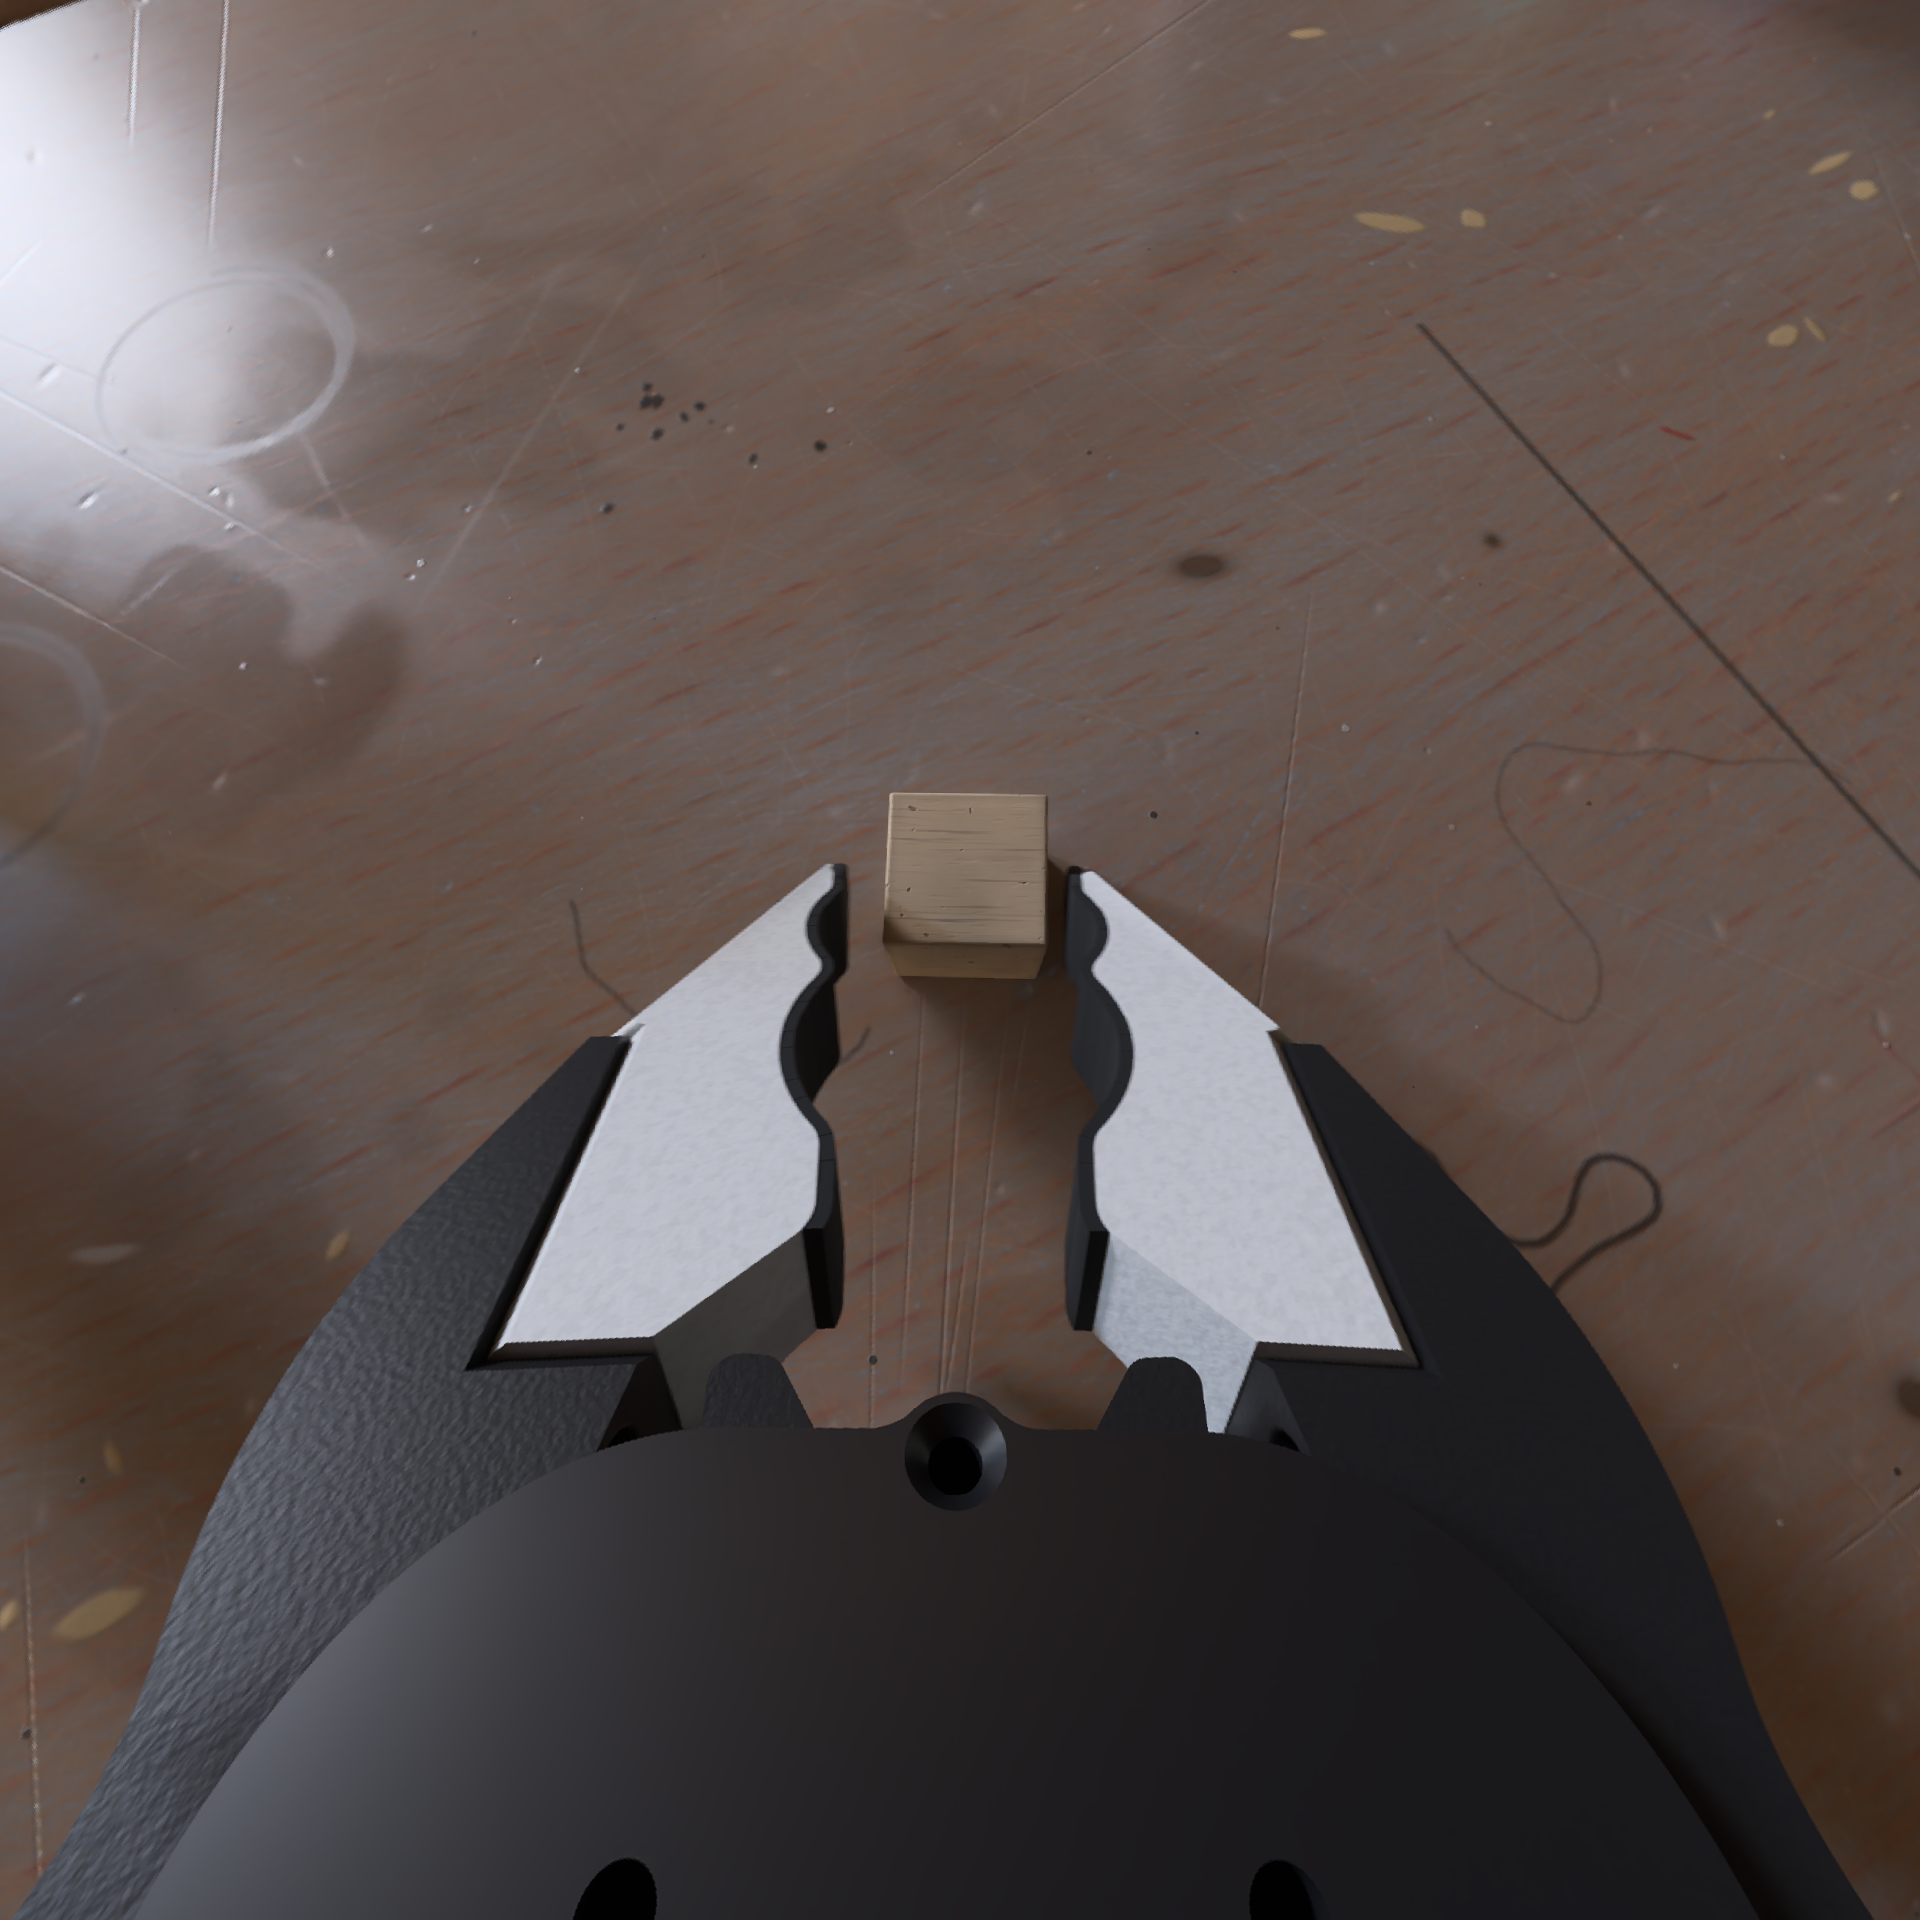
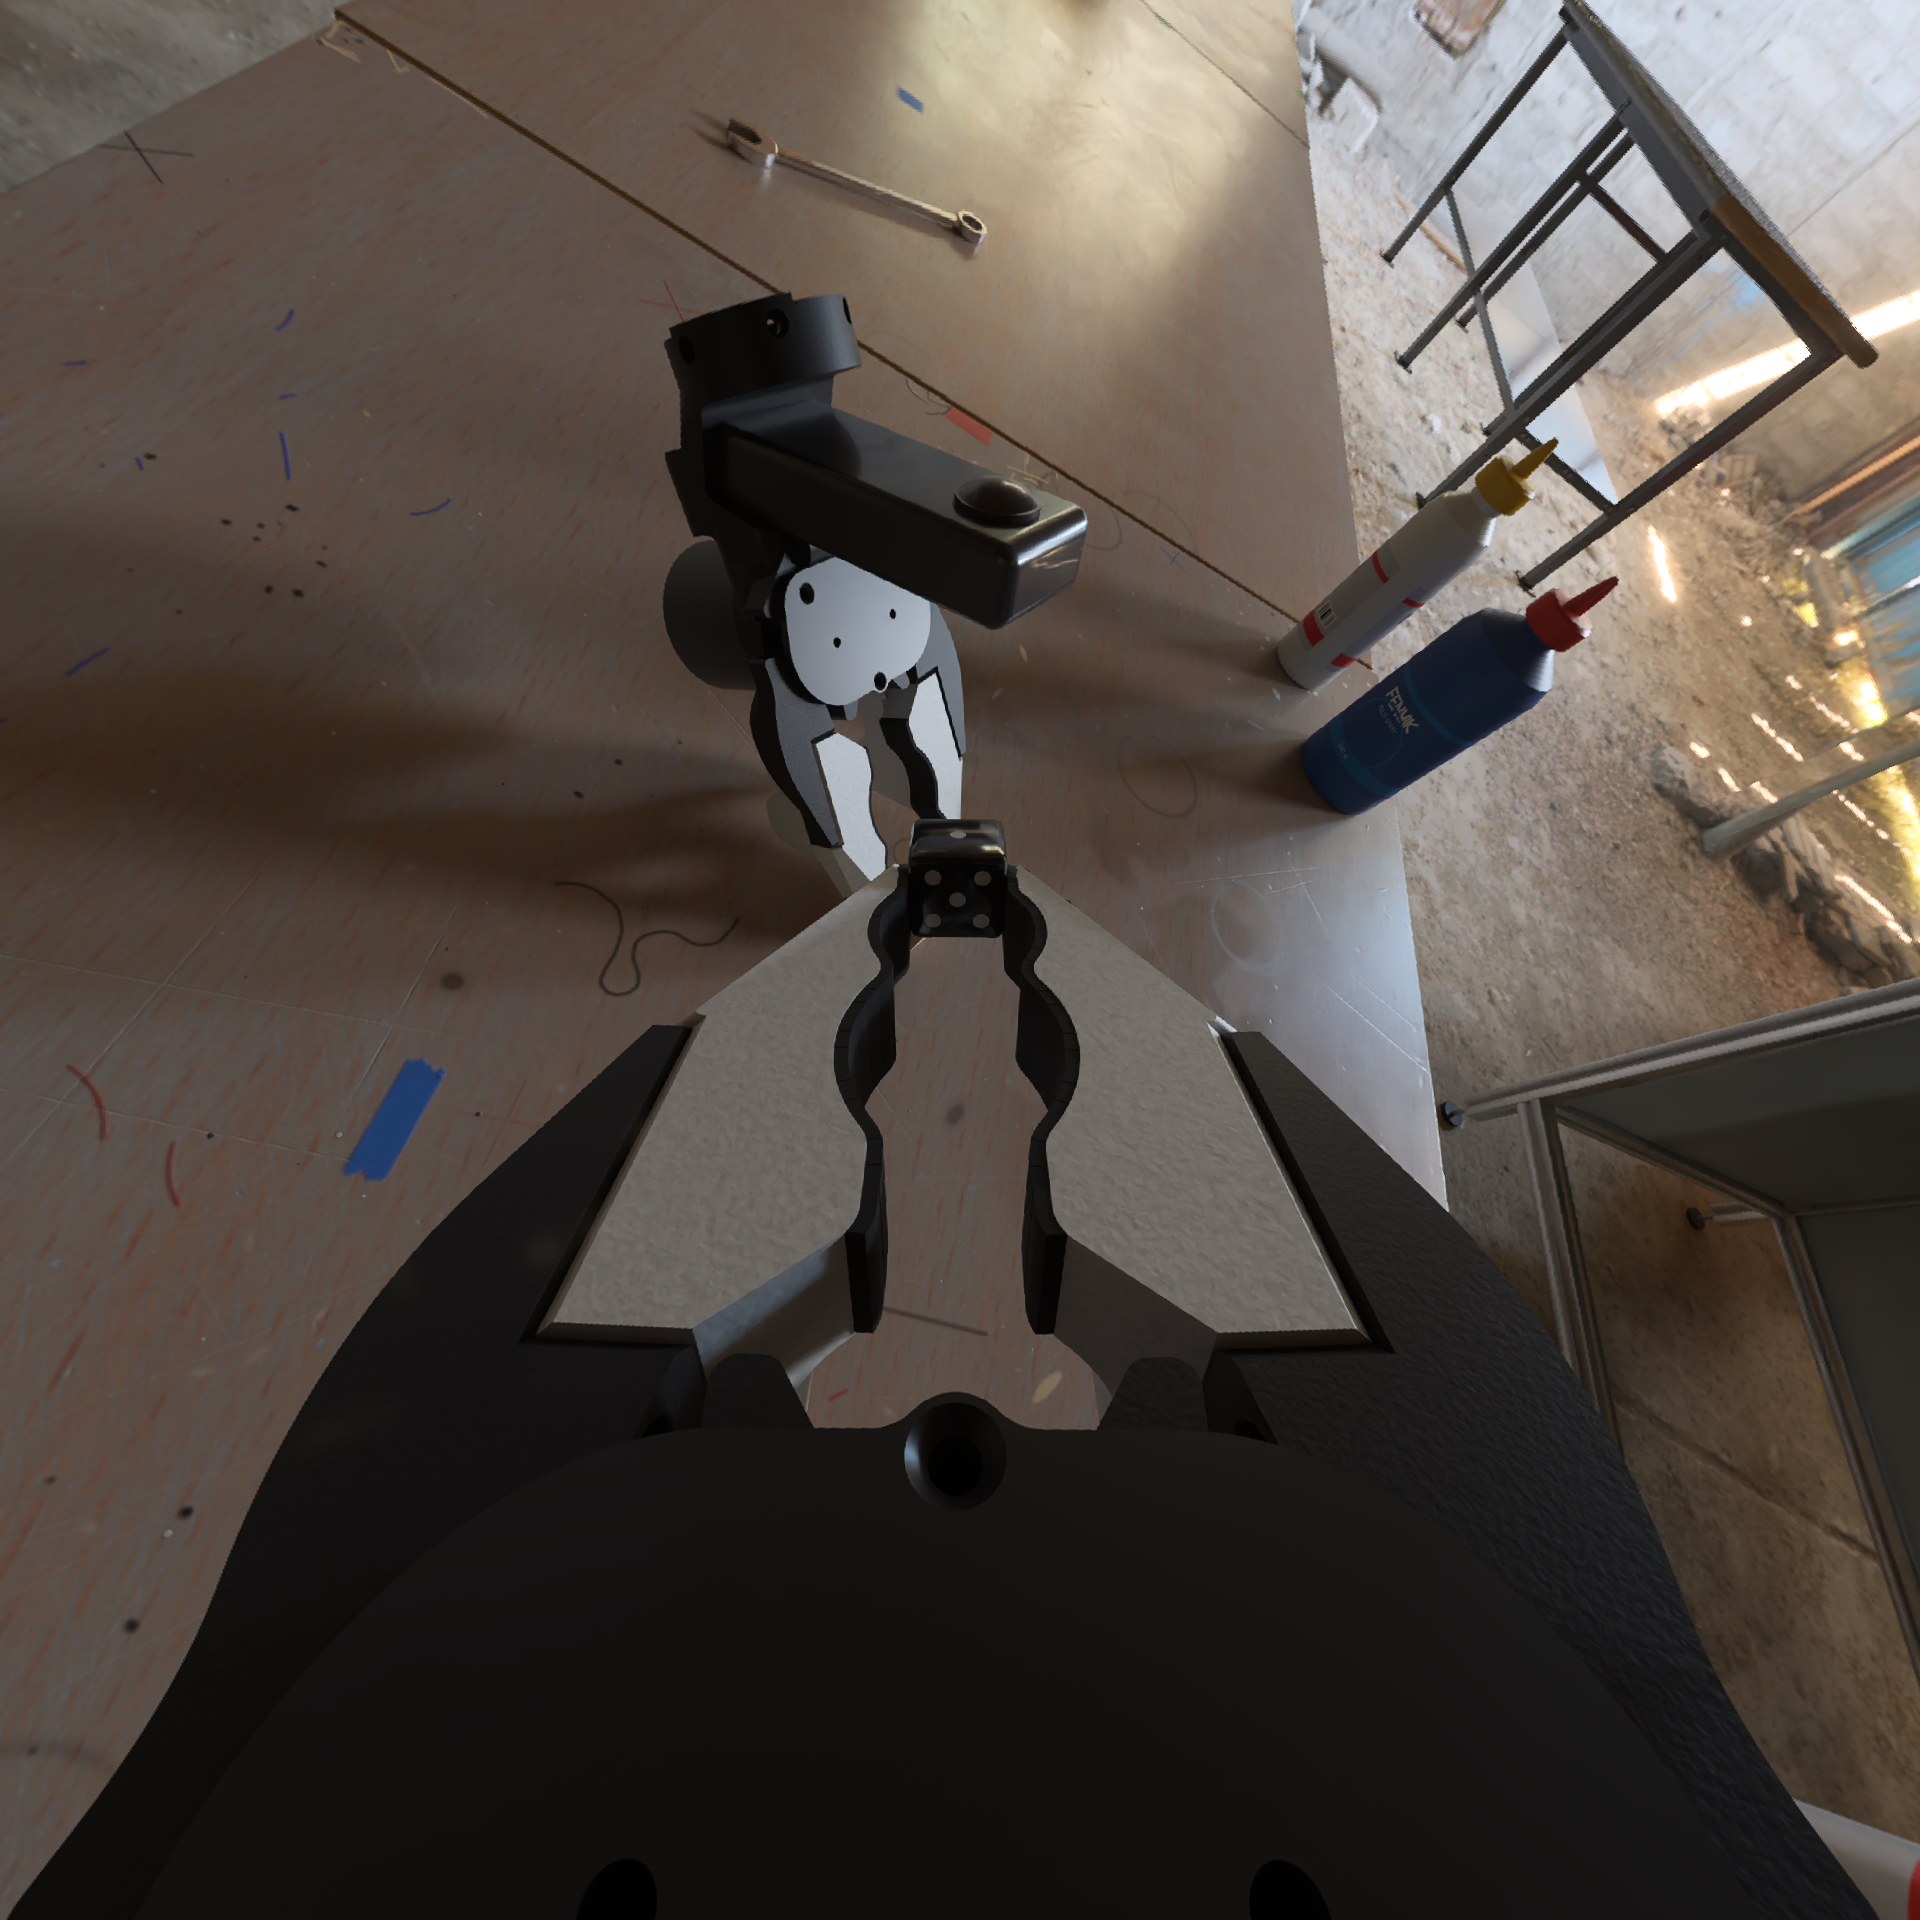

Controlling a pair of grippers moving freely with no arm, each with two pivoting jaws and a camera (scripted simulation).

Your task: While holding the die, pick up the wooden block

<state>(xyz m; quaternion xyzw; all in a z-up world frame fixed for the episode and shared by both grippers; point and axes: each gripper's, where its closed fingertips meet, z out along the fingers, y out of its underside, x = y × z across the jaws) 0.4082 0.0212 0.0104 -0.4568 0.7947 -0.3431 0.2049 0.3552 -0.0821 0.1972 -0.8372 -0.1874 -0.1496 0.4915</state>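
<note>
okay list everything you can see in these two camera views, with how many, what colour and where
wooden block: one, pale tan, on the table between the left claw's tips
die: one, black with white pips, gripped at the right claw's tips
wrench: one, silver, far part of the table
bottles: two, at the table's right edge; white bottle with yellow cap, blue bottle with red cap
blue tape strip: one, stuck on the table at left
table: one, scratched brown wood
metal-framed table: one, on the floor beyond
left claw: open around the block
right claw: shut on the die
</note>
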